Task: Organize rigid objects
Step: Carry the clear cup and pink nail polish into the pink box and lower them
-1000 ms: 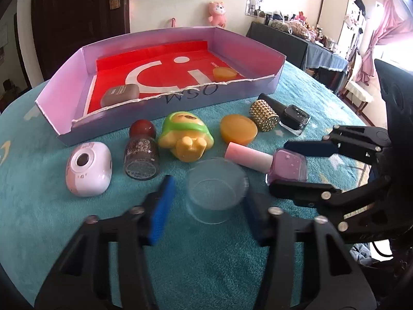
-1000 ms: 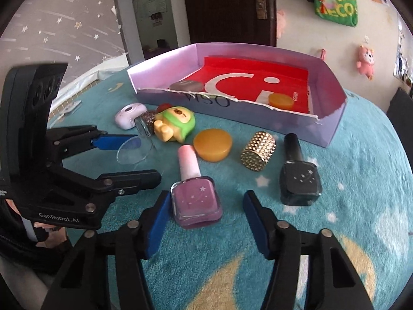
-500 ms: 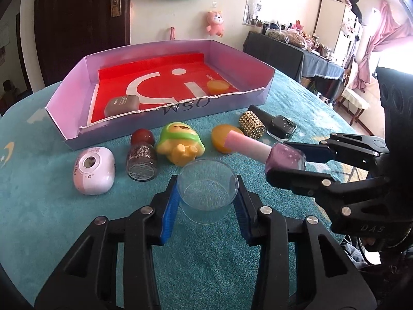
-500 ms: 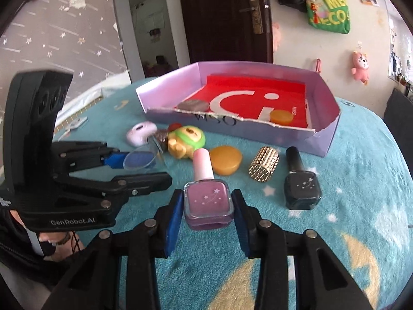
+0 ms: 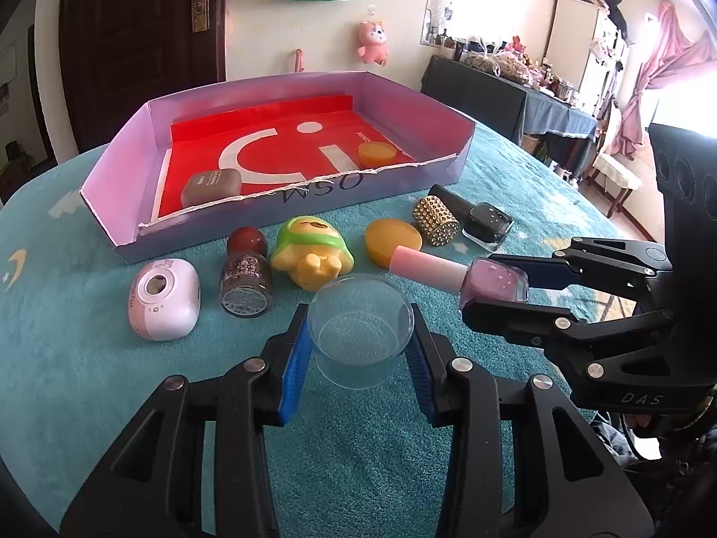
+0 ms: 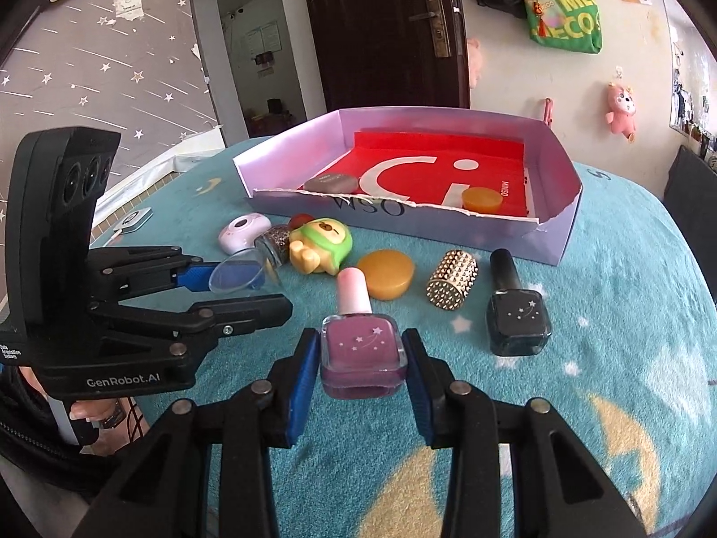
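Left gripper (image 5: 360, 349): blue pads pressed against both sides of a clear plastic cup (image 5: 360, 329), which is held above the teal tablecloth (image 5: 67, 349). Right gripper (image 6: 363, 361): pads clamped on the body of a purple nail polish bottle (image 6: 363, 349), pink cap pointing forward, bottle clear of the cloth. In the left wrist view the right gripper sits to the right of the cup, bottle held level. Ahead of the left gripper, in a row: pink toy camera (image 5: 163, 298), glitter bottle with red cap (image 5: 245, 278), green-and-yellow toy figure (image 5: 313, 253), orange disc (image 5: 392, 242), gold studded cylinder (image 5: 435, 220), black nail polish bottle (image 5: 475, 217). Beyond these: purple-walled box (image 5: 130, 143) with red lining, containing a grey case (image 5: 211, 186) and a second orange disc (image 5: 376, 154). Obscured: the cup's base against the cloth is hard to read through the clear wall; the box's near wall hides the lower part of the grey case. Change from one second ago: both grippers were then spread around their items lying on the cloth; both have since closed and lifted them, and the box appears farther below and ahead.
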Available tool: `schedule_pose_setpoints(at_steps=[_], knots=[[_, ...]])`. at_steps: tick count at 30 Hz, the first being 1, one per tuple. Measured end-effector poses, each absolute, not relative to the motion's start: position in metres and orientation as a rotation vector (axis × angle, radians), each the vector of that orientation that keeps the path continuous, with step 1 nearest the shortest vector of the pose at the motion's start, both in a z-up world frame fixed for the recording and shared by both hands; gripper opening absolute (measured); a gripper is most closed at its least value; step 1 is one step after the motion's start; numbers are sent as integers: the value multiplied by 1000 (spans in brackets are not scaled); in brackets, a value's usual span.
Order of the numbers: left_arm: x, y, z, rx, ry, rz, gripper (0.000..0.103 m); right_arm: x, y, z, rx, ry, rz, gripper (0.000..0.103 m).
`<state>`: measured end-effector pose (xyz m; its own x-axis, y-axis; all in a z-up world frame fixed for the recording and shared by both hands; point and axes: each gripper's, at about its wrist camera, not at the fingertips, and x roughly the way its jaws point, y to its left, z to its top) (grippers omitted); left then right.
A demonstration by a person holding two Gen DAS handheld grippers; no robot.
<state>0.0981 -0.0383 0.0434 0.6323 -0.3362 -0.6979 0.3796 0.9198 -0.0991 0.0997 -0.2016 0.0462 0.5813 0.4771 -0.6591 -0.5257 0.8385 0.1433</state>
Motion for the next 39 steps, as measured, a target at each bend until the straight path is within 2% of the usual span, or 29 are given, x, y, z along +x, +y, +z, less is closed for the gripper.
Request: schedule_pose_setpoints(at_steps=[9, 14, 27, 39], knots=[[109, -39, 63, 64, 760, -459, 38, 104, -203, 52, -59, 738, 585, 40], [146, -43, 81, 102, 739, -526, 38, 125, -204, 71, -54, 715, 576, 39], [231, -36, 72, 131, 858, -584, 38, 199, -193, 101, -99, 661, 546, 39], [267, -42, 59, 246, 924, -629, 38, 251, -173, 69, -198, 790, 561, 39]])
